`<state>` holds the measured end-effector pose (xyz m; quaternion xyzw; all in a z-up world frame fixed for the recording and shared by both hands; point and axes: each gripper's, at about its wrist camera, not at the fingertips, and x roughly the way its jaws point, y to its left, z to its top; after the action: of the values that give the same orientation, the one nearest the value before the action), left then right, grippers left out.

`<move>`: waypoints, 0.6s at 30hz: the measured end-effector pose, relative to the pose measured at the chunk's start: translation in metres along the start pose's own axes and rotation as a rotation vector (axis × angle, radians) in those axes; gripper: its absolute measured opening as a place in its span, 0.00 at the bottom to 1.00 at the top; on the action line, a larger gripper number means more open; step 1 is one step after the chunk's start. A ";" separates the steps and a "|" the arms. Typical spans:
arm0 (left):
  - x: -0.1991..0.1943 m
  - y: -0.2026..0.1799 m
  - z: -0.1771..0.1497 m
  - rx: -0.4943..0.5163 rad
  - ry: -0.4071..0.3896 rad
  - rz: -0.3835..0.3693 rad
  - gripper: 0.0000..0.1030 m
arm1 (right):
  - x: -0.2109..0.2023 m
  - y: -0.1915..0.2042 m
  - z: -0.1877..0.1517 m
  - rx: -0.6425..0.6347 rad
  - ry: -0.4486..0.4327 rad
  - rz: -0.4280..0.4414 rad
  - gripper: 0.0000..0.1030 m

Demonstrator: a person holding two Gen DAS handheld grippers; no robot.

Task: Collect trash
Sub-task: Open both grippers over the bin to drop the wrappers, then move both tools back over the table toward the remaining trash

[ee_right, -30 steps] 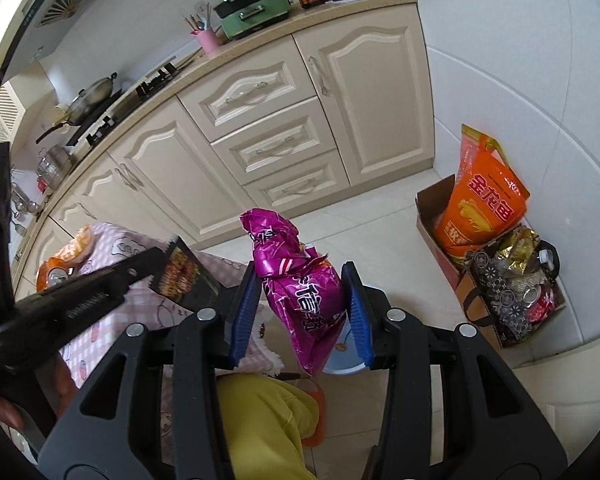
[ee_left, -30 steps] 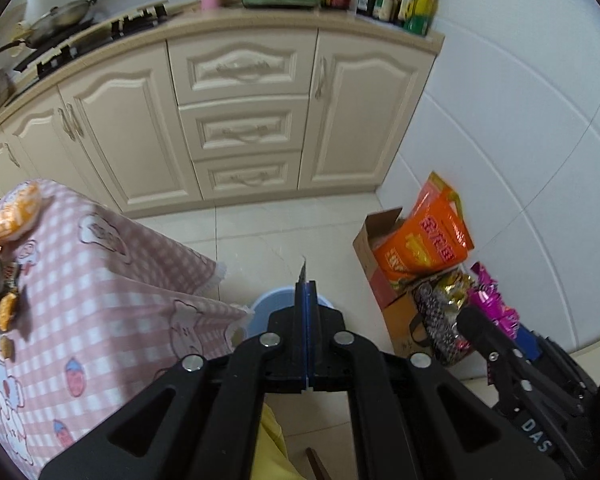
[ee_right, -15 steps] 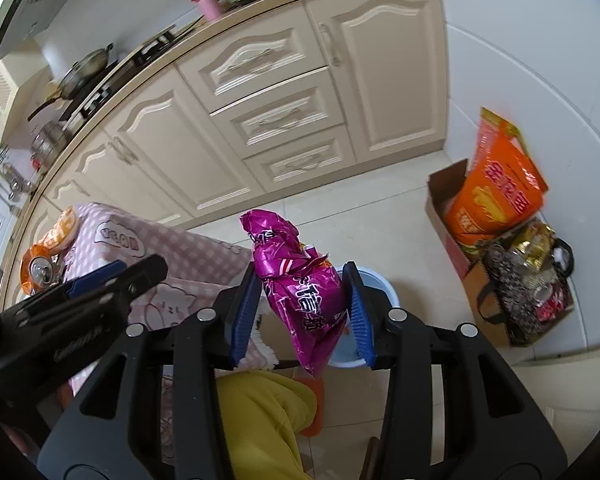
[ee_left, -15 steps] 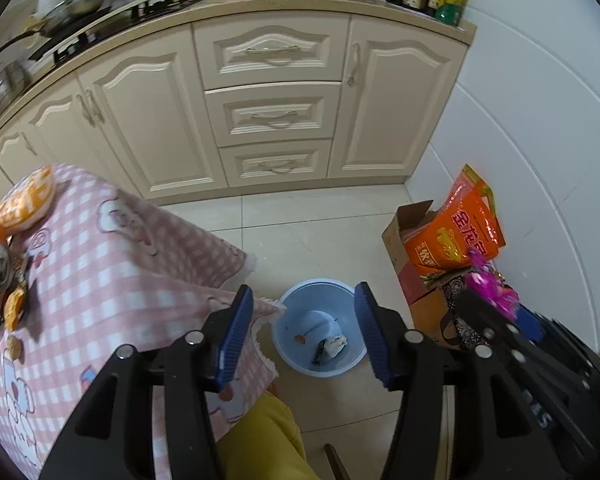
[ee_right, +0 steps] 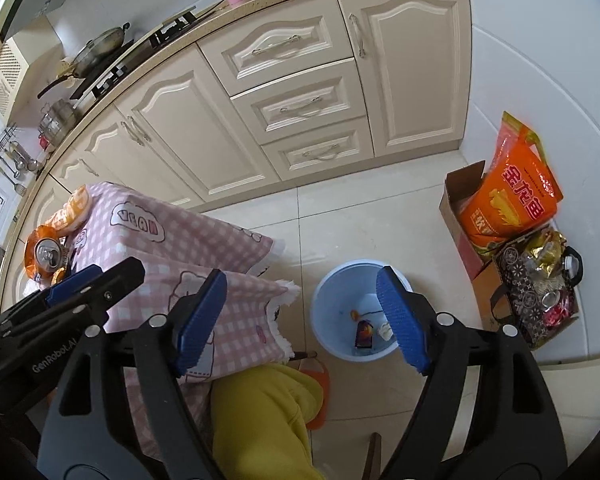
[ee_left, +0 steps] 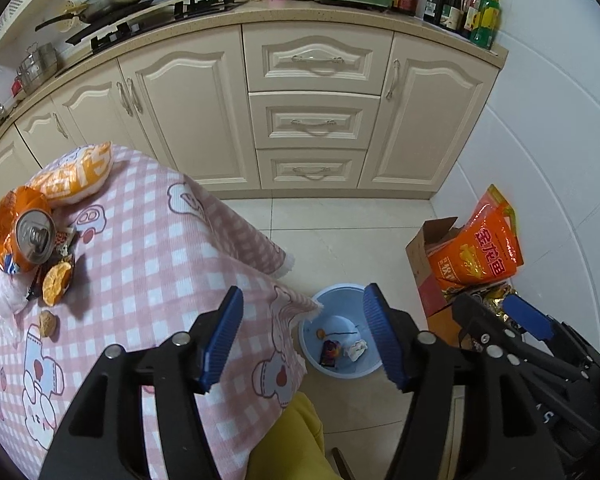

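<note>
A light-blue bin (ee_left: 335, 289) (ee_right: 332, 300) stands on the floor by the table corner, holding a dark wrapper (ee_left: 330, 351) (ee_right: 364, 334), crumpled white paper (ee_left: 357, 348) and a small orange bit. My left gripper (ee_left: 302, 340) (ee_right: 100, 280) hangs above it; its jaws are opening with nothing between them. The right gripper (ee_right: 300, 316) (ee_left: 500, 320) is also above the bin, jaws opening and empty. The magenta bag is not in sight. On the pink checked table (ee_left: 160, 260) lie a can (ee_left: 34, 236), an orange snack bag (ee_left: 76, 176), orange peel (ee_left: 56, 282) and a nut (ee_left: 48, 323).
A cardboard box with an orange sack (ee_right: 512, 196) and a patterned tote of wrappers (ee_right: 536, 292) stand against the right wall. Cream cabinets (ee_left: 312, 120) close off the far side. A person's yellow trouser leg (ee_right: 260, 412) and an orange slipper (ee_right: 316, 380) are below the grippers.
Both grippers went from shut to wide open. A dark wrapper now lies in the bin below the left gripper. The magenta bag has left the right gripper's pads. Both hands shifted sideways.
</note>
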<state>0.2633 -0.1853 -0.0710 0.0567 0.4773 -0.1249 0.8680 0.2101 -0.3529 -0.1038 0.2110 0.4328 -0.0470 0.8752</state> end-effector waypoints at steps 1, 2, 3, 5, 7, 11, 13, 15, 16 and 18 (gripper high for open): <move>-0.001 0.001 -0.002 0.001 0.000 0.000 0.60 | -0.001 0.001 -0.001 -0.001 0.000 -0.002 0.74; -0.002 0.001 -0.003 0.003 -0.001 -0.001 0.60 | -0.003 0.001 -0.002 -0.003 -0.001 -0.004 0.74; -0.004 0.001 -0.005 0.004 -0.002 -0.002 0.60 | -0.004 0.002 -0.003 -0.002 -0.002 -0.005 0.74; -0.007 0.003 -0.009 0.004 -0.002 -0.005 0.60 | -0.009 0.002 -0.004 0.003 -0.007 -0.004 0.74; -0.012 0.007 -0.014 0.002 -0.002 -0.006 0.60 | -0.012 0.004 -0.007 0.002 -0.009 -0.005 0.74; -0.021 0.013 -0.021 -0.006 -0.009 -0.007 0.60 | -0.021 0.009 -0.013 -0.002 -0.018 -0.005 0.75; -0.025 0.015 -0.024 -0.011 -0.012 -0.008 0.61 | -0.025 0.012 -0.017 -0.004 -0.021 -0.005 0.76; -0.030 0.019 -0.027 -0.017 -0.016 -0.009 0.61 | -0.029 0.014 -0.019 -0.006 -0.023 -0.002 0.76; -0.033 0.020 -0.029 -0.018 -0.019 -0.010 0.61 | -0.030 0.016 -0.022 -0.006 -0.024 -0.001 0.76; -0.039 0.025 -0.034 -0.022 -0.025 -0.012 0.62 | -0.035 0.020 -0.025 -0.007 -0.027 0.001 0.77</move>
<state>0.2224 -0.1476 -0.0565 0.0426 0.4679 -0.1254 0.8738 0.1753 -0.3279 -0.0839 0.2074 0.4211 -0.0478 0.8817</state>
